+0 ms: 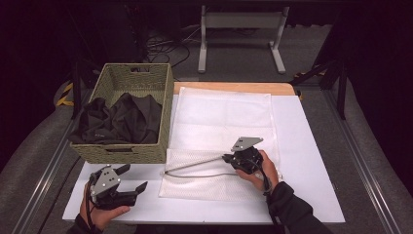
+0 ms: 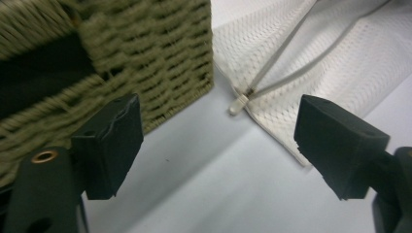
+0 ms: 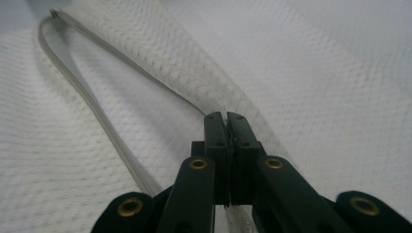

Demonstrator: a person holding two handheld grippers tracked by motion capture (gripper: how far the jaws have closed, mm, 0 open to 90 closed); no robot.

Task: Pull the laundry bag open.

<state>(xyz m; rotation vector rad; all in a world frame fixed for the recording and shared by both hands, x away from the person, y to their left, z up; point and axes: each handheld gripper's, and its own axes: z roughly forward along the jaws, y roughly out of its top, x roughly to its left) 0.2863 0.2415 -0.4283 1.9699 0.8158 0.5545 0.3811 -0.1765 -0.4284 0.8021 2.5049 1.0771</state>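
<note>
A white mesh bag [image 1: 221, 122] lies flat on the white table top [image 1: 311, 161], its zipper [image 1: 195, 168] parted along the near part. My right gripper [image 1: 226, 157] is shut on the upper zipper edge [image 3: 145, 73] and lifts it off the lower edge, so the mouth gapes in a narrow wedge. In the right gripper view the jaws [image 3: 226, 119] meet tight on that edge over the mesh [image 3: 316, 73]. My left gripper [image 1: 134, 178] rests open near the table's front left, with nothing between its fingers. Ahead of it [image 2: 218, 141] lies the zipper's closed end [image 2: 238, 104].
A woven basket [image 1: 122, 151] stands at the left of the table with a black garment [image 1: 122, 119] heaped in it and hanging over its left rim. Its corner [image 2: 145, 58] is close to my left gripper. A grey metal stand [image 1: 241, 22] is on the floor beyond the table.
</note>
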